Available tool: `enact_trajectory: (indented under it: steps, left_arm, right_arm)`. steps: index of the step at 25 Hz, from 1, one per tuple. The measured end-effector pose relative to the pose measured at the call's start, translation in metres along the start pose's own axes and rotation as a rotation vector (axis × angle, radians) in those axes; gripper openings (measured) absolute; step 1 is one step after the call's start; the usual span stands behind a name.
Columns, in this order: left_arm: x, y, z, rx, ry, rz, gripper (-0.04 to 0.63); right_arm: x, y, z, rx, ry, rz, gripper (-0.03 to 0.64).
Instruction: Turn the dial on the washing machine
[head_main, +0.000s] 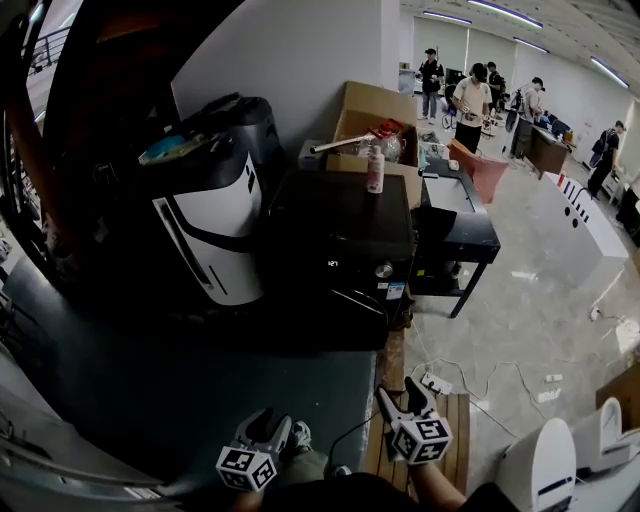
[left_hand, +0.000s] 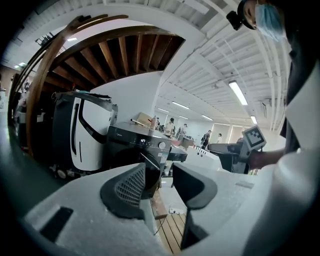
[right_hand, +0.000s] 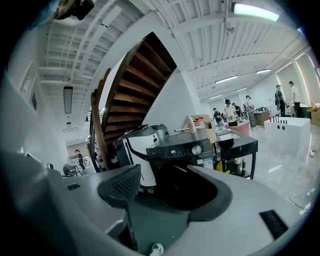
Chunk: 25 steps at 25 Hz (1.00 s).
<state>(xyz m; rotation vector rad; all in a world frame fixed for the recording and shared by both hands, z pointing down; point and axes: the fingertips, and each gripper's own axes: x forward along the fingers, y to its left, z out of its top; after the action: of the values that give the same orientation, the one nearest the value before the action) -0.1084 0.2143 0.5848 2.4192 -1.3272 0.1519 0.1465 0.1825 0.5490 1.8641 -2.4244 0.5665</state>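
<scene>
A big hall with a glossy pale floor; the dark washing machine stands ahead by a wooden staircase, its small round dial right of the lit display. The left gripper and right gripper hang well short of it, jaws wide and empty. The dial looks rigid and smooth, probably slippery, so pinch it squarely across its rim.

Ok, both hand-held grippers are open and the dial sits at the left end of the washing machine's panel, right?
Not the left end: the right gripper view shows the dial at the right end of the washing machine's panel. Both the left hand-held gripper and the right hand-held gripper are open.
</scene>
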Motion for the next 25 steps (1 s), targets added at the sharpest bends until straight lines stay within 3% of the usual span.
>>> enact_trajectory:
  steps: [14, 25]
  left_arm:
    - [0.089, 0.092, 0.057, 0.002, 0.015, -0.060, 0.169]
    - [0.162, 0.156, 0.106, 0.061, 0.047, -0.196, 0.169]
  right_arm:
    - [0.120, -0.007, 0.027, 0.030, 0.006, -0.077, 0.272]
    - [0.202, 0.002, 0.053, 0.042, -0.028, -0.176, 0.270]
